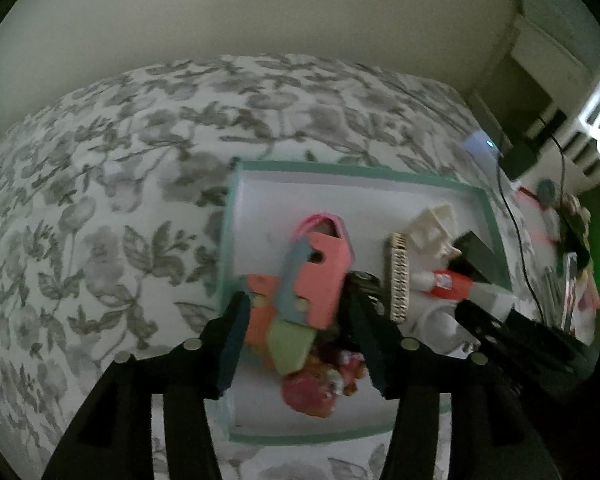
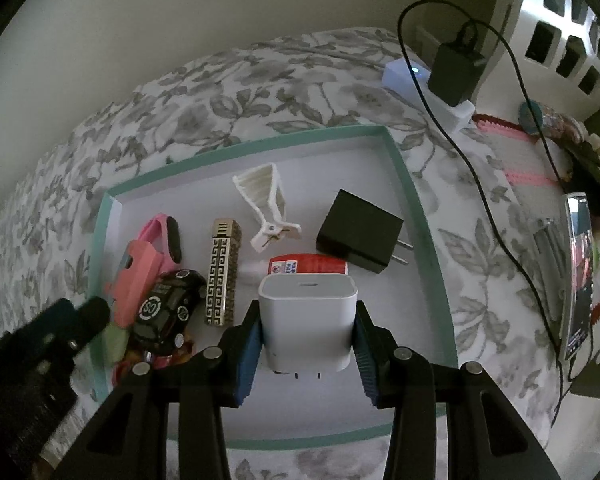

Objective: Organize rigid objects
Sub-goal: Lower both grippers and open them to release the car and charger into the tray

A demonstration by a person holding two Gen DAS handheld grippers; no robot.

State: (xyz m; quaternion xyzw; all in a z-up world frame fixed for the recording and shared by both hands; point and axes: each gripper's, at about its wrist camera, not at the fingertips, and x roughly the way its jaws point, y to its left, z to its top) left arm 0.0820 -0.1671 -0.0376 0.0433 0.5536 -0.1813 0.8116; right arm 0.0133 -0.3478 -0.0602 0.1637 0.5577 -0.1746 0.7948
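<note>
Down over the teal-rimmed tray on the flowered bedspread, my two cameras split the contents between them. My right wrist view lays out the row plainly: a pink watch band, a black toy car, a gold patterned bar, a white clip, a red-and-white tube and a black plug adapter lying on its side with prongs toward the tray's right wall. It also shows a phone and a black cable on the bed to the right, well apart from the tray. My left wrist view shows none of that clearly; it is blurred, and what it adds is the pink foam piece with its grey and green parts, lying over a heap of small red toys at the tray's near left.

My left gripper stands parted, one finger on each side of the pink foam piece, with a visible gap at the pads, so it grips nothing. My right gripper is clamped on the white charger cube, pads pressed on both flanks, prongs pointing down just above the tray floor.
</note>
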